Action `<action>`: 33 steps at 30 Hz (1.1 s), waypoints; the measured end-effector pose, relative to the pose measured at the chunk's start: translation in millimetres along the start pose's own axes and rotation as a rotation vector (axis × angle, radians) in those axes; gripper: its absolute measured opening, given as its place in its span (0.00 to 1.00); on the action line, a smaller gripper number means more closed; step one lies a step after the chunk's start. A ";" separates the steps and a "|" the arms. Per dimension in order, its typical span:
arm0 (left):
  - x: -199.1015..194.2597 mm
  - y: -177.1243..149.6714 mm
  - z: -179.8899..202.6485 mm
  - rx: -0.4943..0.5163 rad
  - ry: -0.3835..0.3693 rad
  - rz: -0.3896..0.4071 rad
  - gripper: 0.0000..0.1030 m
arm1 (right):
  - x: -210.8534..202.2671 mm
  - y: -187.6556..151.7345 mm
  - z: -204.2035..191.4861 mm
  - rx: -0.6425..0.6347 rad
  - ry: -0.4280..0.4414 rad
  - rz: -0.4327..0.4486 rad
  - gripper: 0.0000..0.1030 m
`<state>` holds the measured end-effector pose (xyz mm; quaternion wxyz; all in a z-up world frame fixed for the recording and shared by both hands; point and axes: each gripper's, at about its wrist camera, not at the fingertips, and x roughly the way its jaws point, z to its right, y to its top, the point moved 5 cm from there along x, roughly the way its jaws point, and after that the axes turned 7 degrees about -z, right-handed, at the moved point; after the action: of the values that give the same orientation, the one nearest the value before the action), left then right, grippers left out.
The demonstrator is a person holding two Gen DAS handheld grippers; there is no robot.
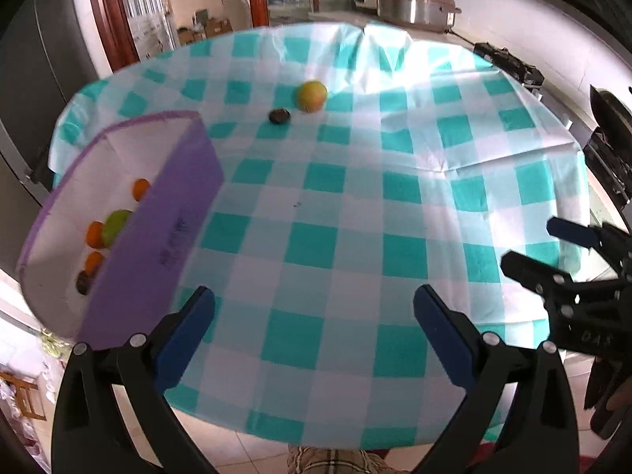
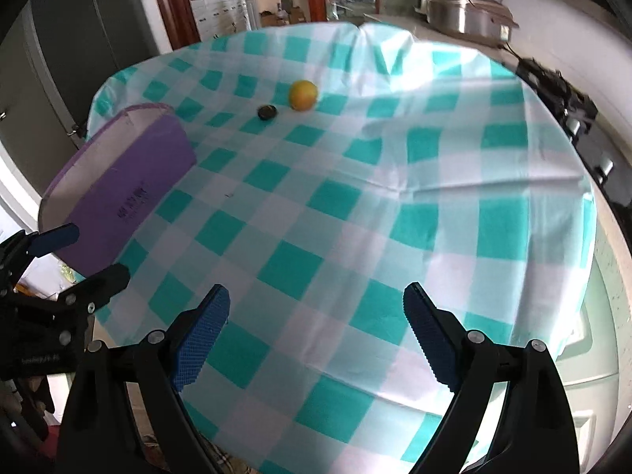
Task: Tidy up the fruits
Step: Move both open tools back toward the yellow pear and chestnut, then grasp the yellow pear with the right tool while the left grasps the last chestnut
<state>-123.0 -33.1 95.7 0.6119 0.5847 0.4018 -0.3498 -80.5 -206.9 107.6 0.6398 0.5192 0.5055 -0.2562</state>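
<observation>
A yellow-green round fruit (image 1: pixel 312 96) and a small dark fruit (image 1: pixel 279 115) lie together on the far side of the checked table; both show in the right wrist view (image 2: pixel 303 95) (image 2: pixel 267 111). A purple storage box (image 1: pixel 166 233) at the left holds several fruits: small orange ones (image 1: pixel 94 234), a green one (image 1: pixel 115 226) and a dark one (image 1: pixel 83 282). My left gripper (image 1: pixel 314 308) is open and empty over the near table edge. My right gripper (image 2: pixel 316 302) is open and empty beside it, right of the box (image 2: pixel 130 193).
The teal and white checked tablecloth (image 1: pixel 355 205) covers a round table. A metal cooker (image 1: pixel 414 6) stands on a counter behind it. A dark stove (image 1: pixel 509 65) lies at the far right. Tiled floor shows below the near edge.
</observation>
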 end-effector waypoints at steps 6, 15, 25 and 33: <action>52.9 48.5 -1.0 -0.009 -0.010 -0.016 0.98 | 30.9 21.9 40.1 0.088 -0.028 -0.040 0.84; 160.2 191.7 -45.7 -0.076 0.013 0.015 0.98 | 98.0 161.5 55.9 0.221 0.037 -0.039 0.84; 239.0 238.9 -83.4 -0.138 0.091 0.041 0.93 | 231.8 318.8 6.7 0.270 0.169 -0.094 0.84; 259.7 243.3 -93.3 -0.119 0.120 0.033 0.92 | 310.8 345.0 -23.2 0.262 0.111 -0.232 0.68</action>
<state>200.0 88.2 -32.0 0.6261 0.5739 0.4478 -0.2795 316.0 -10.5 -35.1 0.5037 0.5497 0.5589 -0.3629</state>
